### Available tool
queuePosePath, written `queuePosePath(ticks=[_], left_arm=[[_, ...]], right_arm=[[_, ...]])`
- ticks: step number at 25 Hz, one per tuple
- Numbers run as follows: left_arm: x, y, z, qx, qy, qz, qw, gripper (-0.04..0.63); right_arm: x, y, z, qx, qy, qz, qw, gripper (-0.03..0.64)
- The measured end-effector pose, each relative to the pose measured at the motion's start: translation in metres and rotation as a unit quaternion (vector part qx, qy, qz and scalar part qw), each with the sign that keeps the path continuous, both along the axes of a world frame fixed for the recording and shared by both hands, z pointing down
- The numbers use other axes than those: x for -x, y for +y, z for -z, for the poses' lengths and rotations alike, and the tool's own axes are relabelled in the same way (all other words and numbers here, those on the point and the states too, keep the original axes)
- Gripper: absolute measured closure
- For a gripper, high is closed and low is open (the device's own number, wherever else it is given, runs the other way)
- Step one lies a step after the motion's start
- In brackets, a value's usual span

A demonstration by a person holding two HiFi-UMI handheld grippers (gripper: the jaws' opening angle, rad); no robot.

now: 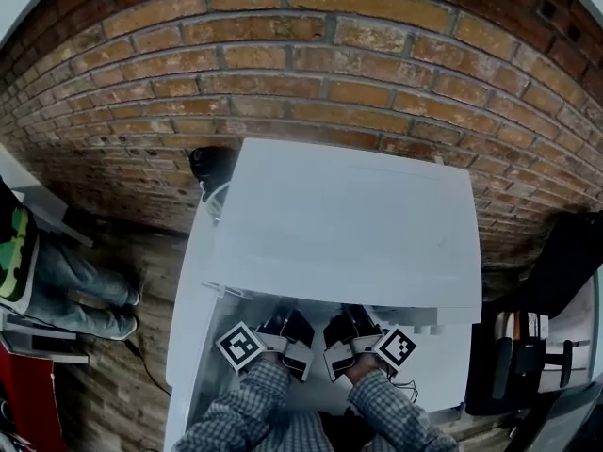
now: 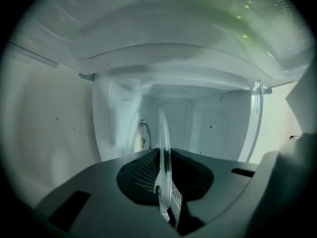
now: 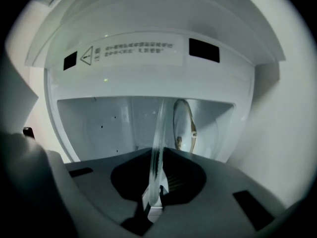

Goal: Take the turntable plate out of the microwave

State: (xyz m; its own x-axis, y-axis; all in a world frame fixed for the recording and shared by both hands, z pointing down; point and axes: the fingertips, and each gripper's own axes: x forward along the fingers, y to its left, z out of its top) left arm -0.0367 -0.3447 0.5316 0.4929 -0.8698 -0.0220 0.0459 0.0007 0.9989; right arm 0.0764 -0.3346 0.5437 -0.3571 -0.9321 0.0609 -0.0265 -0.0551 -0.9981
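While the white microwave stands open toward 6 o'clock in the head view, the glass turntable plate is seen edge-on at the cavity mouth, judged lifted but not yet drawn clear. Its near rim is pinched by the left gripper at 7 o'clock and the right gripper at 5 o'clock; withdrawal and setting down are judged to remain.

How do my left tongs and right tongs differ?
The left tongs carry their marker cube on the left side; the right tongs carry theirs on the right. The right tongs' view shows a warning label; the left tongs' view shows none. Both grip the rim of the glass turntable plate.
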Motion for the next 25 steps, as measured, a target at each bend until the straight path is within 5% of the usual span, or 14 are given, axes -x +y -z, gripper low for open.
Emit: queuePosePath(ticks=[25], left_arm=[[0.015, 0.115, 0.028, -0.038, 0.017, -0.022, 0.9989, 0.558]], right_arm=[[0.016, 0.118, 0.027, -0.036, 0.003, -0.015, 0.999, 0.578]])
